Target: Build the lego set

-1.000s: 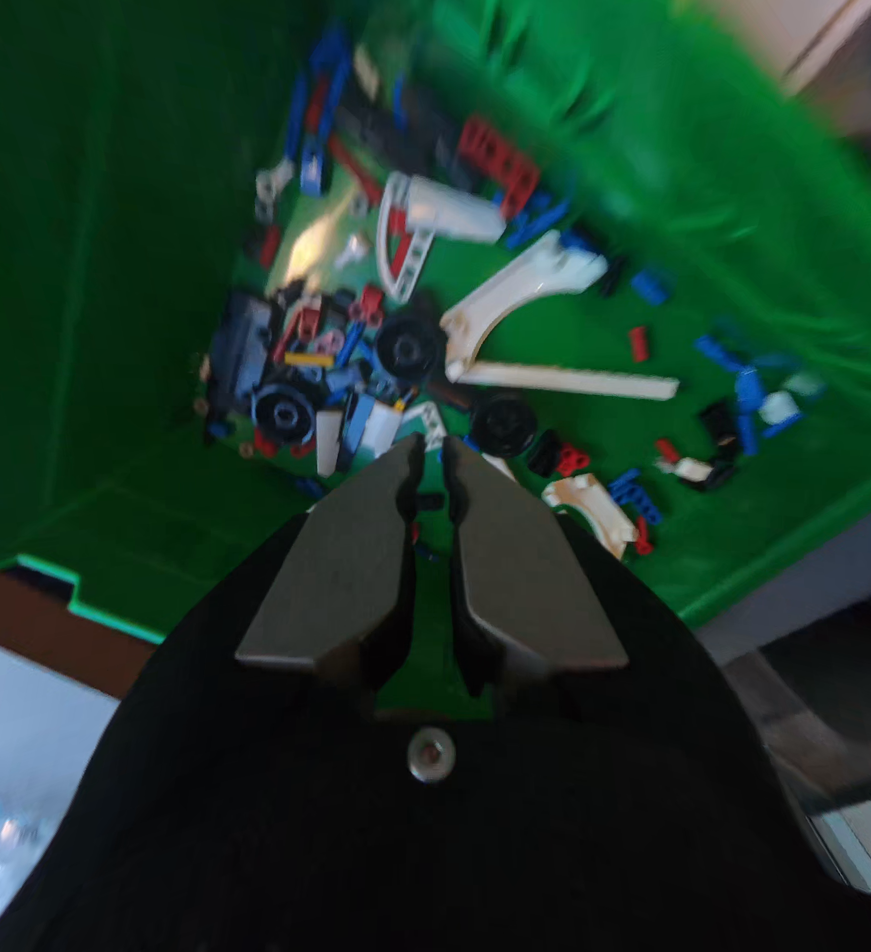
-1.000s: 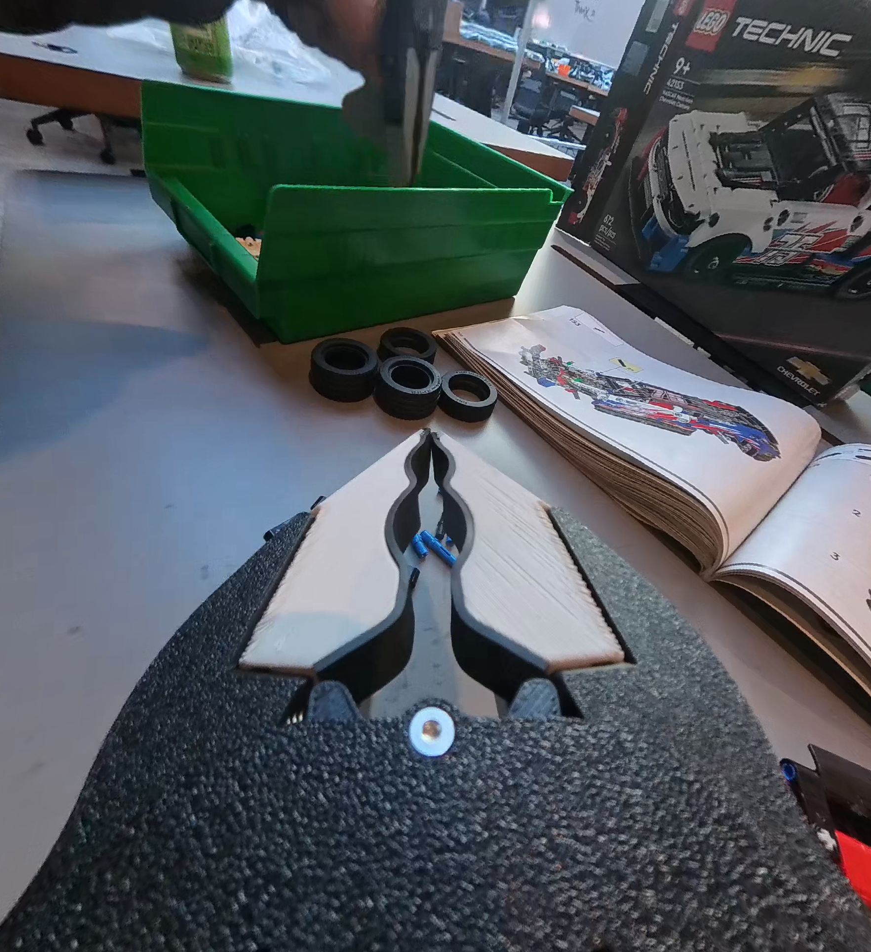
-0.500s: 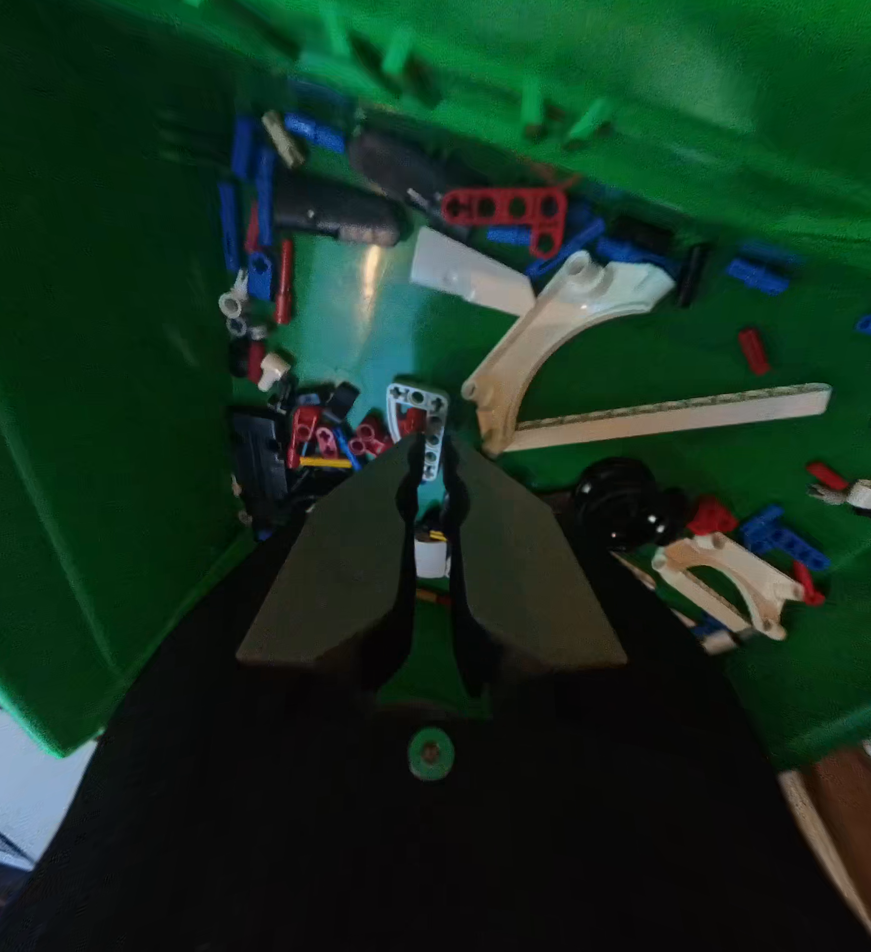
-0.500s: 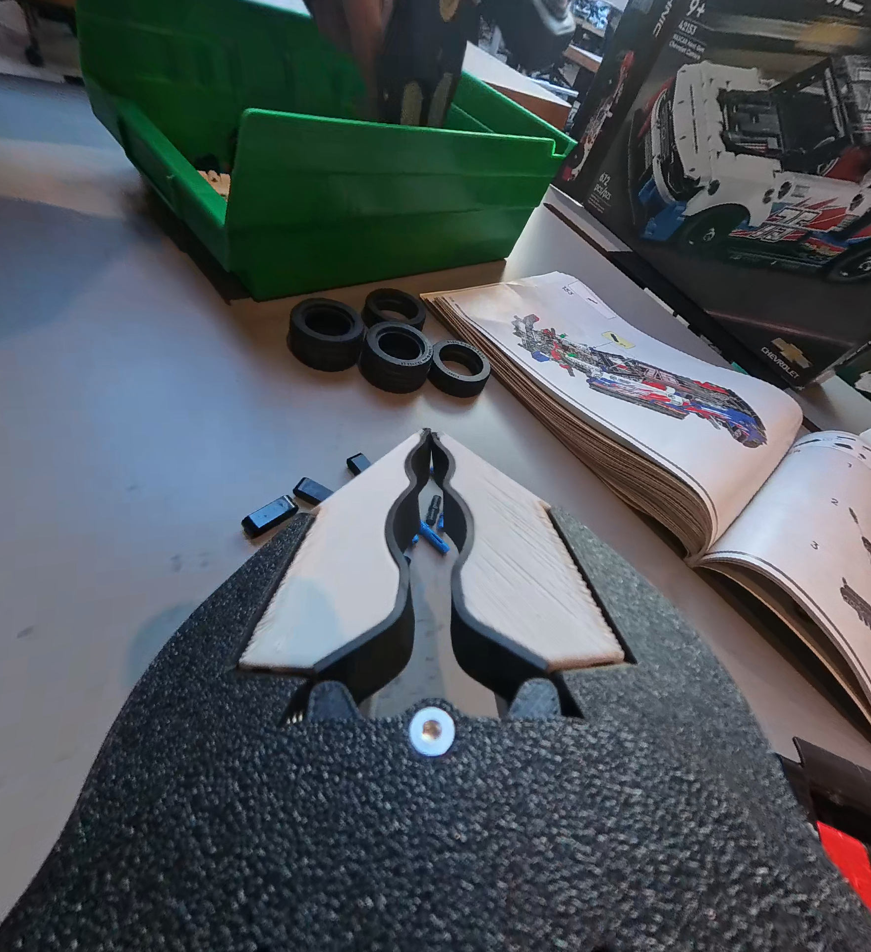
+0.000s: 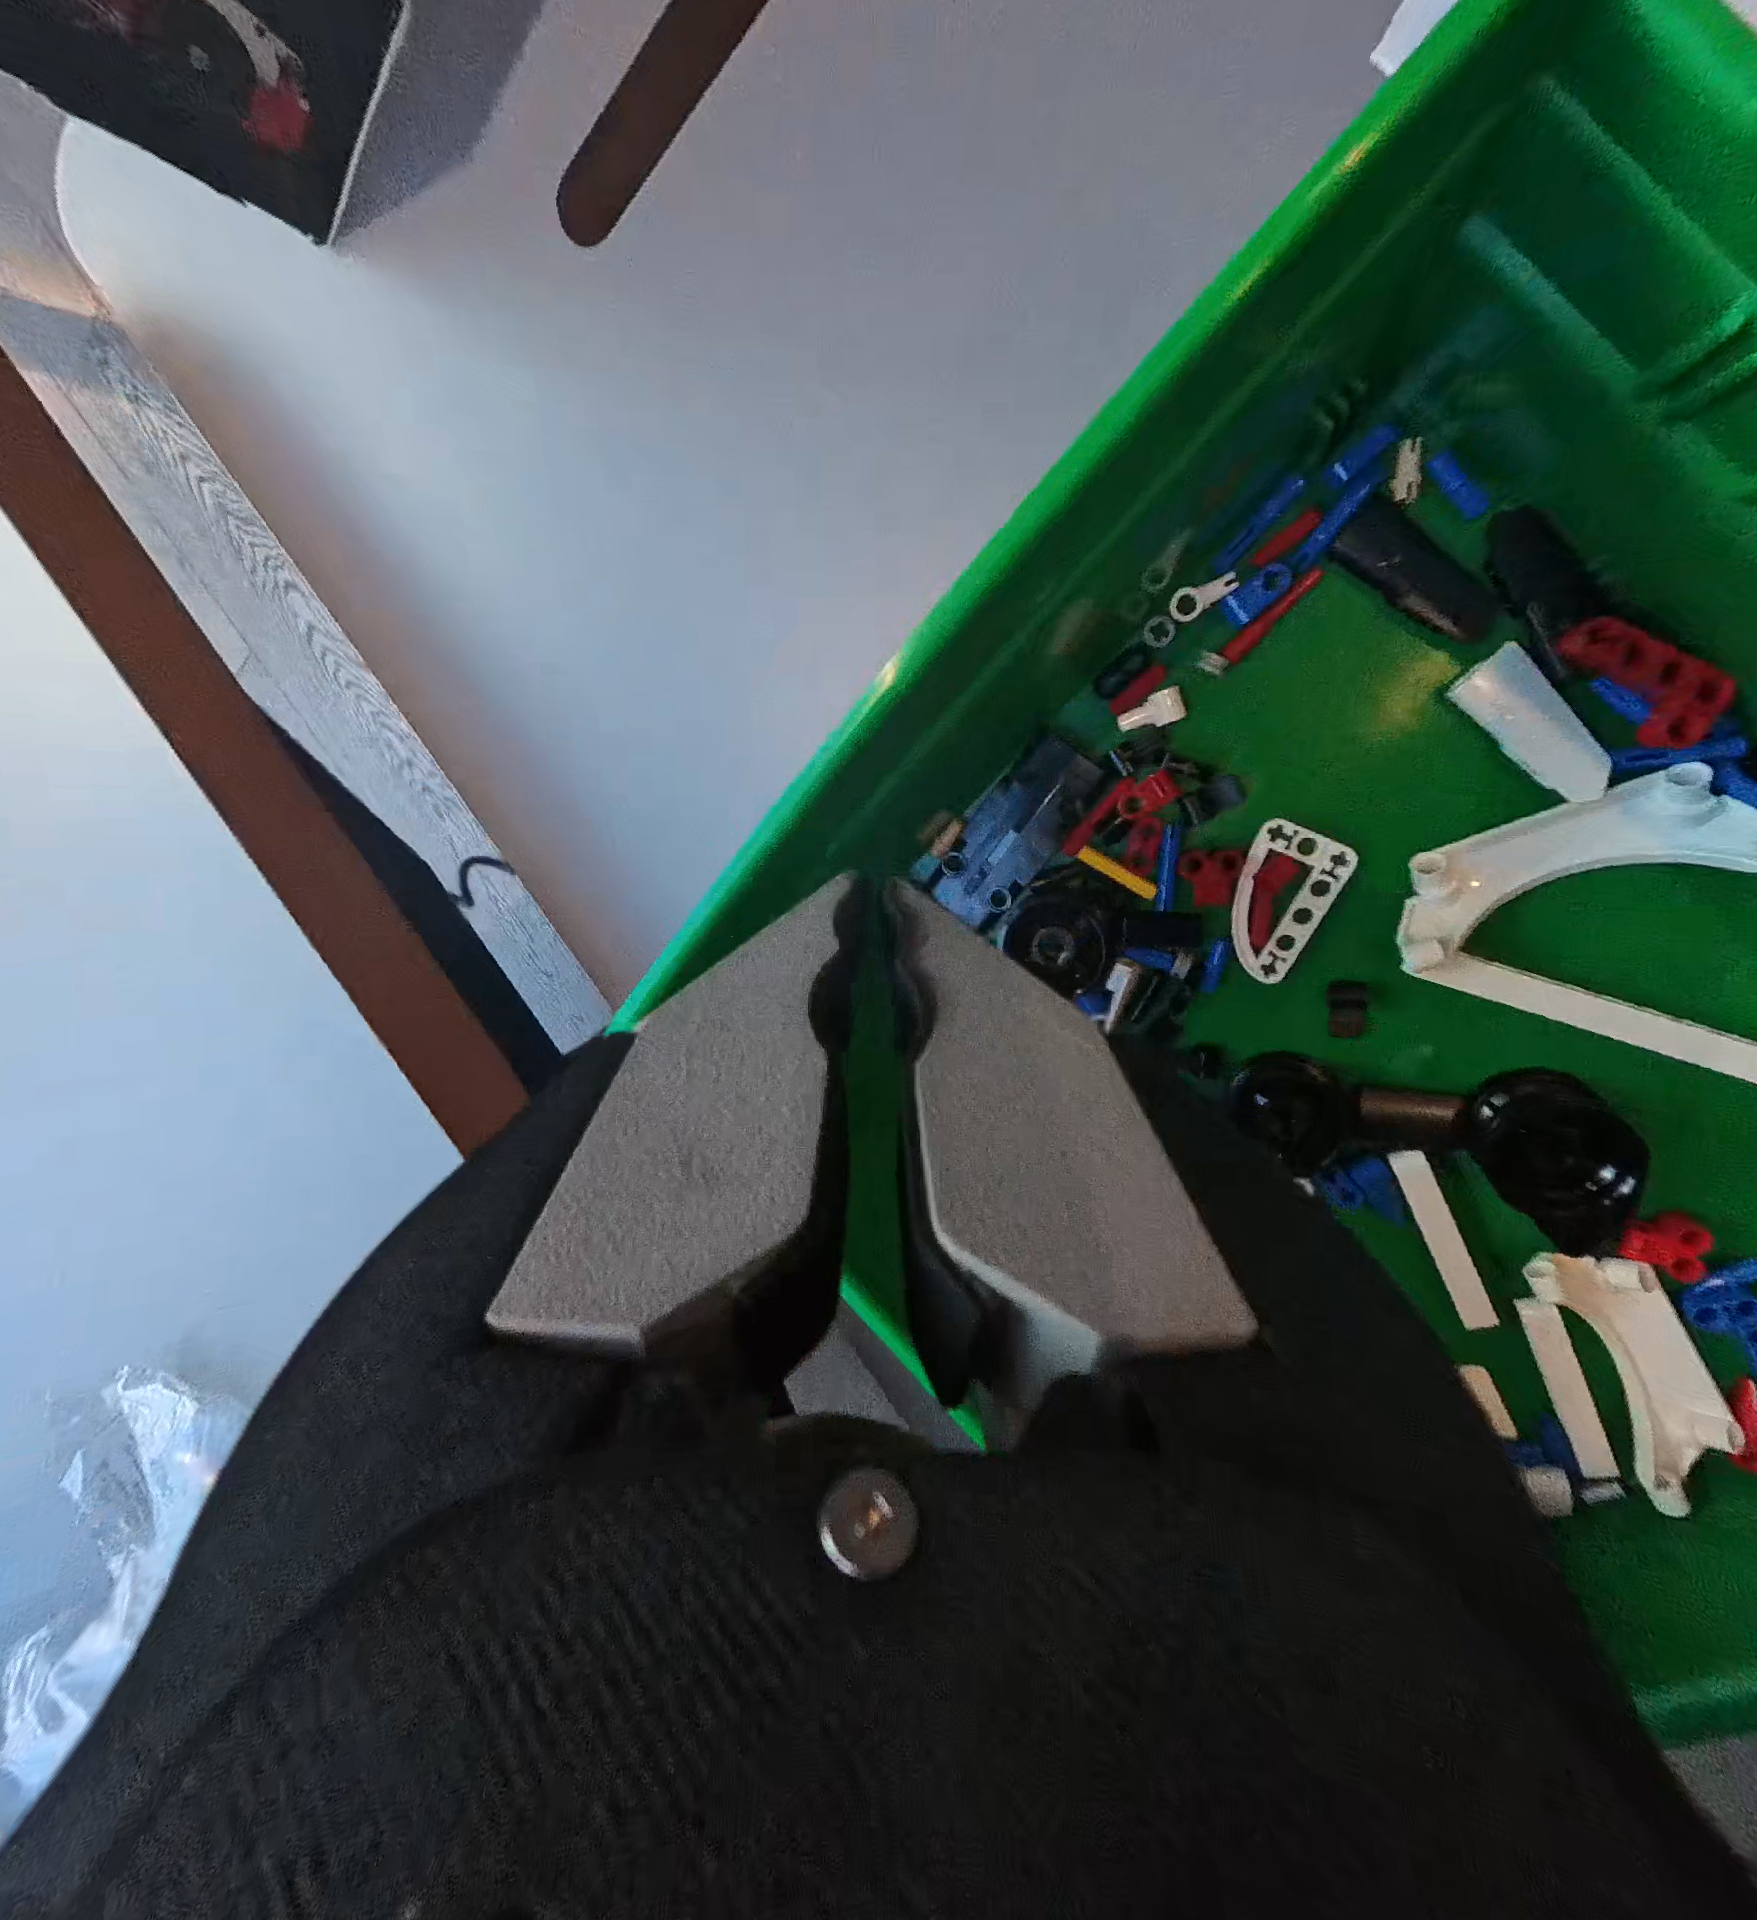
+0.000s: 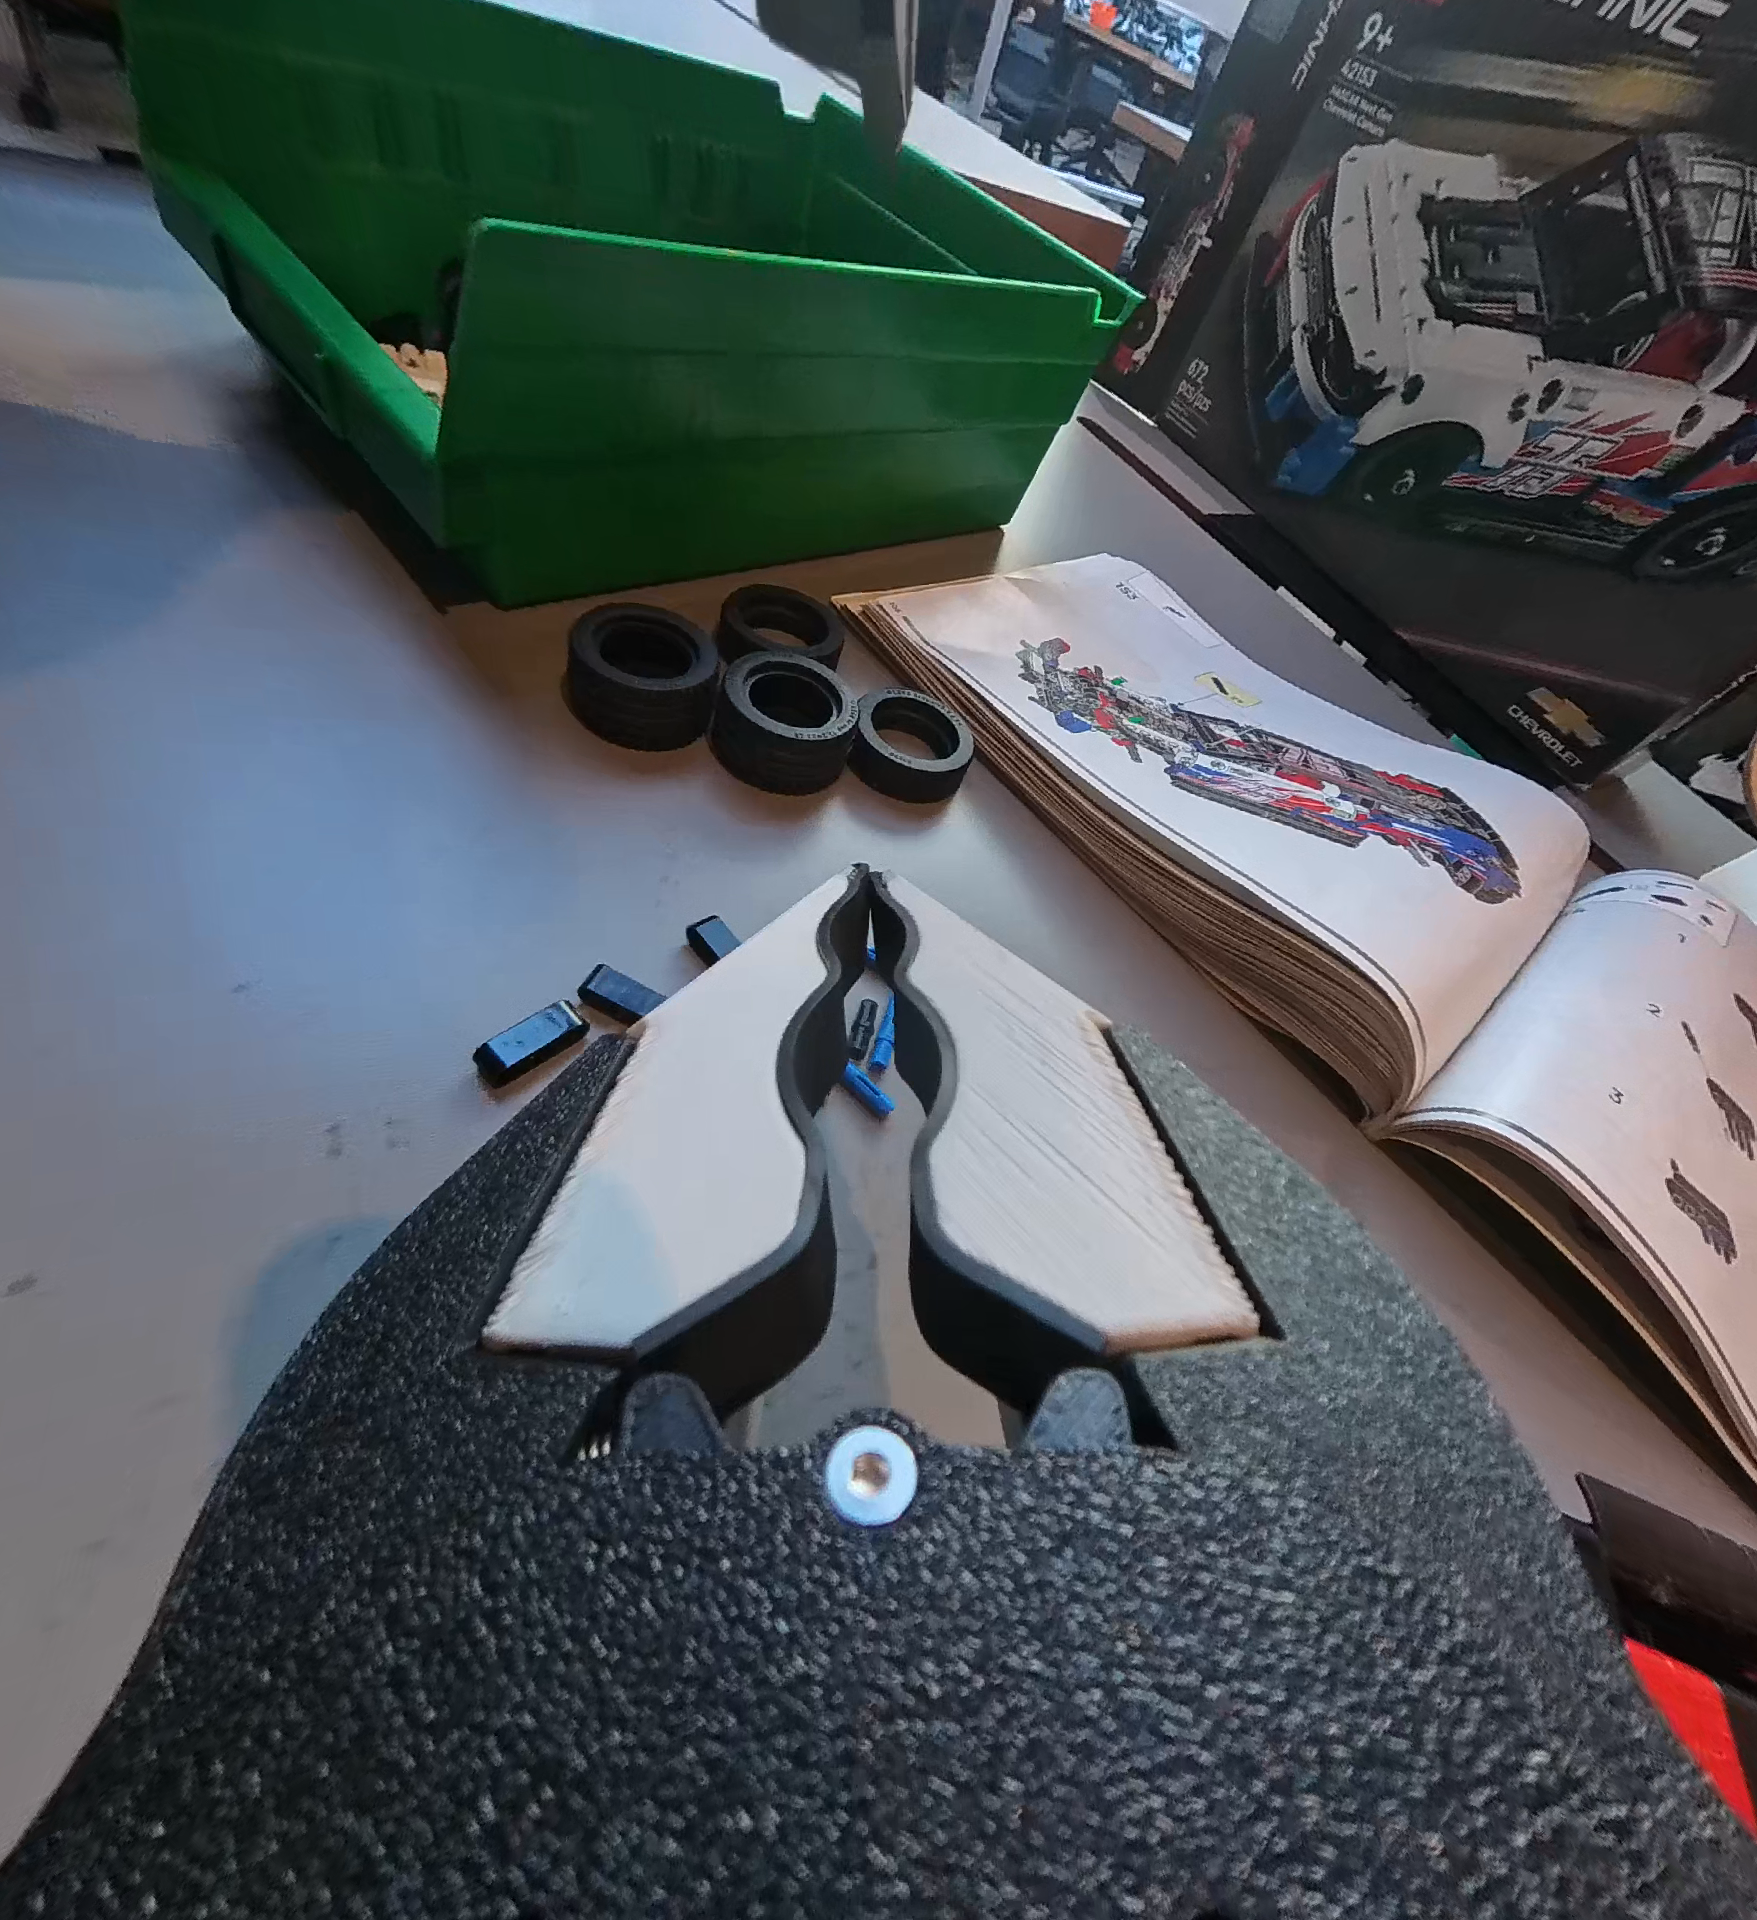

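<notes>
Left claw out of the bin, apparently with nothing in it

The left claw (image 5: 876, 902), half a second ago low among the loose lego pieces (image 5: 1144, 862) in the green bin (image 5: 1009, 582), has lifted and swung to the bin's rim; its tips are pressed nearly together and no piece shows between them, so the pick likely failed or was only a search. The right claw (image 6: 869, 878) hovers as before over the tabletop (image 6: 178, 831), tips together, holding nothing, above small blue pins (image 6: 879, 1039) beside the black tyres (image 6: 770, 707) and open booklet (image 6: 1321, 831).
</notes>
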Demonstrator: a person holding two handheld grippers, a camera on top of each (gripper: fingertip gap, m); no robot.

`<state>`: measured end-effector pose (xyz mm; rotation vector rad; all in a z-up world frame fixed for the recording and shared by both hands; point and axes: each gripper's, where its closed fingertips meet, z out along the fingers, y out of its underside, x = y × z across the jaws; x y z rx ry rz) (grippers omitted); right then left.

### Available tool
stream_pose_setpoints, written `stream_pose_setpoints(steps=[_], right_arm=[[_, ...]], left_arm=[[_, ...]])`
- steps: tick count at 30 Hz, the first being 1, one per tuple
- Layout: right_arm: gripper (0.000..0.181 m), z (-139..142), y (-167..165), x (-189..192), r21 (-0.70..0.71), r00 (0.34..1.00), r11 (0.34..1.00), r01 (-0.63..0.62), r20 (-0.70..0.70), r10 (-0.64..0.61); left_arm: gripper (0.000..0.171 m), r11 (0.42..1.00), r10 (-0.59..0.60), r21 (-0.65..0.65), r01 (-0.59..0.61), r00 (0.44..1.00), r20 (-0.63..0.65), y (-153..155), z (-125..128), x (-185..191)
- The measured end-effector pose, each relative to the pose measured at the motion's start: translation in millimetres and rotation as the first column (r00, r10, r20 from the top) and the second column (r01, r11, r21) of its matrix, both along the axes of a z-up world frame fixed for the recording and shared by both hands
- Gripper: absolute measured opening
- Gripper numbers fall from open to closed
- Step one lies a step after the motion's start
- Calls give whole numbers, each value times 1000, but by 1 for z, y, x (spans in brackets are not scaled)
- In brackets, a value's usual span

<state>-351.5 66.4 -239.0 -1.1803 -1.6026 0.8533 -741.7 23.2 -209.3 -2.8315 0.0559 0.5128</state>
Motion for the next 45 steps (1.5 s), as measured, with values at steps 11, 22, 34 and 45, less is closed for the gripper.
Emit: stream_pose_setpoints(steps=[11, 22, 34, 45], right_arm=[[0, 8, 2, 3, -39, 999, 999, -7, -46, 5], [0, 15, 3, 6, -69, 996, 997, -18, -86, 12], [0, 24, 7, 11, -132, 990, 991, -31, -137, 13], [0, 32, 13, 15, -219, 982, 974, -51, -187, 9]], left_arm=[[0, 970, -8, -244, -15, 996, -94, -13, -61, -7], [7, 896, -194, -390, 212, 977, 84, -29, -69, -7], [9, 668, -480, -609, 427, 873, 87, -41, -82, -14], [0, 662, -456, -618, 425, 882, 119, -44, -88, -13]])
